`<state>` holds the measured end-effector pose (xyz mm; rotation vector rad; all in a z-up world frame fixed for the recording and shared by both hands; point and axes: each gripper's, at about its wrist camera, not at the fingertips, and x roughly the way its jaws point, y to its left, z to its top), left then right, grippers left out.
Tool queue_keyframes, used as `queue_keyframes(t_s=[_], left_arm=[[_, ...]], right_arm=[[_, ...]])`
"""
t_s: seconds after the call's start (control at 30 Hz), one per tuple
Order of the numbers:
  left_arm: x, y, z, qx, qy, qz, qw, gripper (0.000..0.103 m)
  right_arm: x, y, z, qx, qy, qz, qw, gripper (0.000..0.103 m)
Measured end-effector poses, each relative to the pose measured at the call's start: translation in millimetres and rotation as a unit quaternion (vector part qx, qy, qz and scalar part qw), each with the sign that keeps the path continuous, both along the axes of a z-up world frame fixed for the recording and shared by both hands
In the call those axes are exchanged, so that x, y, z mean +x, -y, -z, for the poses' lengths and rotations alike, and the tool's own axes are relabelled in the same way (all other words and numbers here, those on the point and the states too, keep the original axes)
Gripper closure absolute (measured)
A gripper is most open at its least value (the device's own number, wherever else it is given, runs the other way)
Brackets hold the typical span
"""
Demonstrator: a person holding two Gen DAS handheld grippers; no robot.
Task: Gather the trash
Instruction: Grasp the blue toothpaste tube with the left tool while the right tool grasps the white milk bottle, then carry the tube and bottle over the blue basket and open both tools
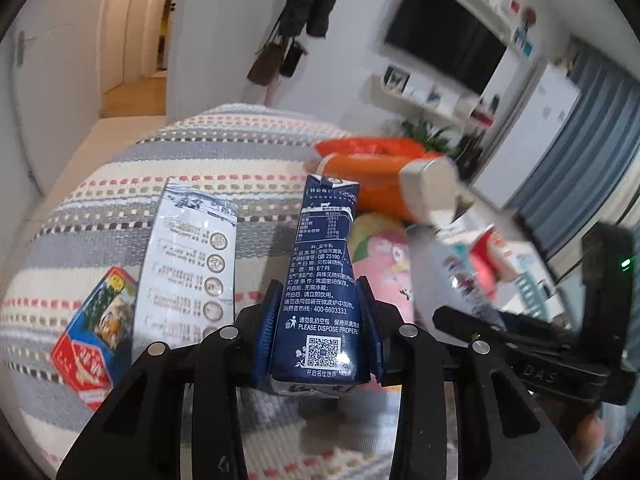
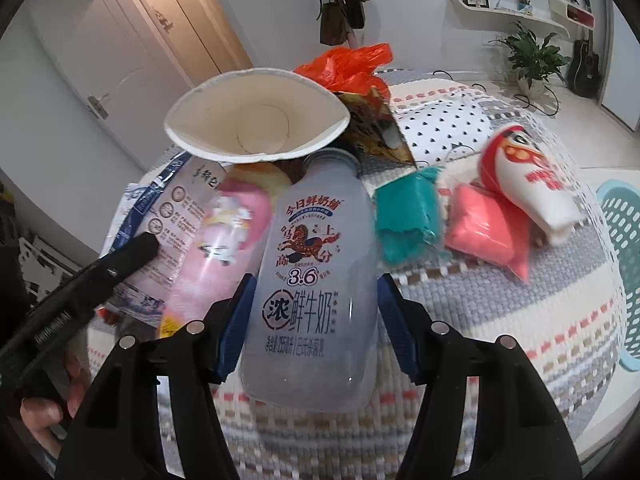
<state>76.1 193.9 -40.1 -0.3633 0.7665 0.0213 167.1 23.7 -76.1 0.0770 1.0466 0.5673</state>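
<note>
Left wrist view: we find the left claw [image 1: 320, 320] clamped on the navy milk carton [image 1: 324, 280]; the right claw [image 2: 312, 312] grips the frosted milk bottle [image 2: 314, 280]. Its smooth rounded wall, we judge, risks slipping forward between the pads.

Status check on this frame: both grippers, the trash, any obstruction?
Left gripper shut on dark blue milk carton. Right gripper shut on frosted plastic milk bottle. White paper cup close ahead.

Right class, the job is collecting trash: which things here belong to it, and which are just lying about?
Belongs to the job:
milk carton in left gripper
milk bottle in right gripper
paper cup
orange bag
basket, possibly the bin

Just lying about:
plant
guitar
TV
</note>
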Motion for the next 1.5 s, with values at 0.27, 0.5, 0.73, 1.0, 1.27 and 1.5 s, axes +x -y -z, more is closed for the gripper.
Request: queue_keyframes(t_s=[0.27,0.5,0.73,1.0,1.27,1.5], left_arm=[[-43.3,17.5,6.7,-0.009,-0.026,0.017,0.9995,0.068],[-48.6,31.5,27.0,0.004,-0.057,0.022,0.9981,0.065],[-22.5,33.2,25.6,0.027,-0.065,0.011,0.9975,0.052],[-20.5,33.1,27.0,0.017,-0.059,0.010,0.9981,0.073],[-40.8,46.8,-36.1,0.015,0.049,0.020,0.9985,0.073],[-16.8,103.3,-80.2,0.015,0.105,0.086,0.9906,0.073]], right_arm=[[-36.8,35.1,-10.5,-0.027,0.012,-0.033,0.999,0.046],[-61.2,45.8,2.3,-0.072,0.017,-0.046,0.996,0.046],[-42.2,45.2,1.6,-0.064,0.000,-0.030,0.997,0.035],[-31.9,29.4,1.8,-0.079,0.003,-0.044,0.996,0.051],[-39.4,57.6,-43.9,-0.006,0.062,-0.033,0.998,0.051],[-30.2,119.5,-80.1,0.026,0.107,0.026,0.994,0.051]])
